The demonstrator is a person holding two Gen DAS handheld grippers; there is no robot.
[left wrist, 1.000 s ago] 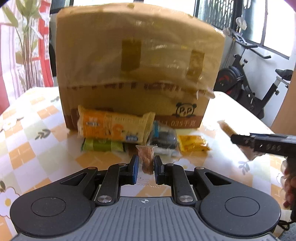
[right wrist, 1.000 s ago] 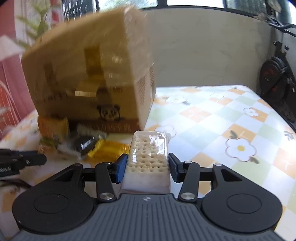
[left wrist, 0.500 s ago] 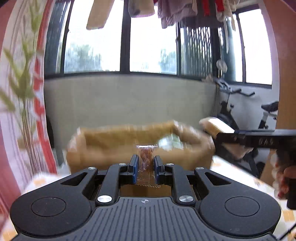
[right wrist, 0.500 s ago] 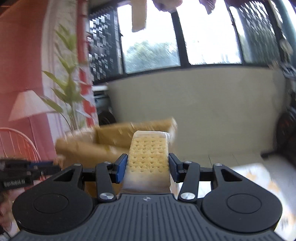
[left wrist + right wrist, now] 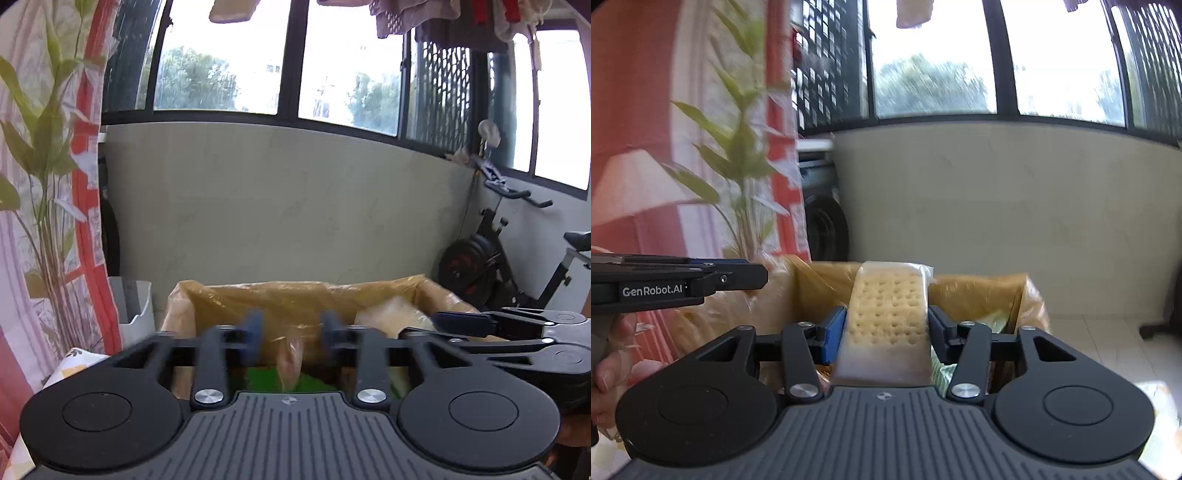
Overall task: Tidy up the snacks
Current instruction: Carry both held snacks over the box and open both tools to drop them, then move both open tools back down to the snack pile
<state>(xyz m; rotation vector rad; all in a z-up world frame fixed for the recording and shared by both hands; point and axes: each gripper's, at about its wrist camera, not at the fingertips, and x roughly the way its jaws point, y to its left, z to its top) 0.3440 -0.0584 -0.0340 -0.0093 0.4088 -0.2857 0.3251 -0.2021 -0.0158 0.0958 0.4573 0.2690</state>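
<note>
Both grippers over the box (image 5: pixel 295 295)

Left gripper (image 5: pixel 291 334) jaws just opened, small snack (image 5: pixel 290 356) loose between them; right gripper (image 5: pixel 886 332) jaws easing apart around the crackers (image 5: pixel 886 314).

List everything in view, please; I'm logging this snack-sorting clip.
cardboard box: one, tan, open-topped, below both grippers
small brown snack: one, clear wrapper, loose between the left fingers, over the box
cracker pack: one, pale yellow, clear wrap, between the right fingers
green packet: one, inside the box
plant: one, green, left
exercise bike: one, black, right
white bin: one, left of the box
left gripper: black, jaws just opened, snack released
right gripper: black, jaws easing apart, fingers touching the pack
hand: one, on the left gripper's handle
</note>
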